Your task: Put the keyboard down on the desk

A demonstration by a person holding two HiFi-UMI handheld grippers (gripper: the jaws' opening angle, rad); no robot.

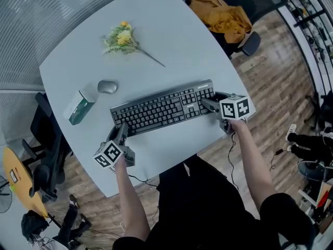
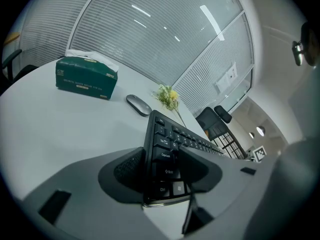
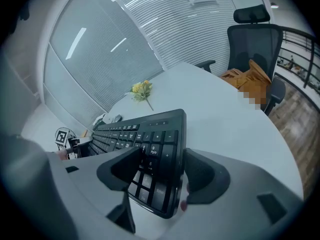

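Note:
A black keyboard (image 1: 164, 107) stretches across the near part of the pale grey desk (image 1: 177, 30), held at both ends. My left gripper (image 1: 121, 130) is shut on its left end; in the left gripper view the keyboard (image 2: 170, 144) stands tilted on its edge between the jaws of the left gripper (image 2: 162, 166). My right gripper (image 1: 208, 104) is shut on the number-pad end; in the right gripper view the right gripper (image 3: 160, 171) has one jaw over the keys of the keyboard (image 3: 150, 129) and one against its back edge. Whether the keyboard touches the desk I cannot tell.
A grey mouse (image 1: 107, 87) and a green tissue box (image 1: 80, 107) lie left of the keyboard. A small bunch of yellow flowers (image 1: 123, 38) lies farther back. A chair with an orange garment (image 1: 223, 14) stands beyond the desk's far right edge.

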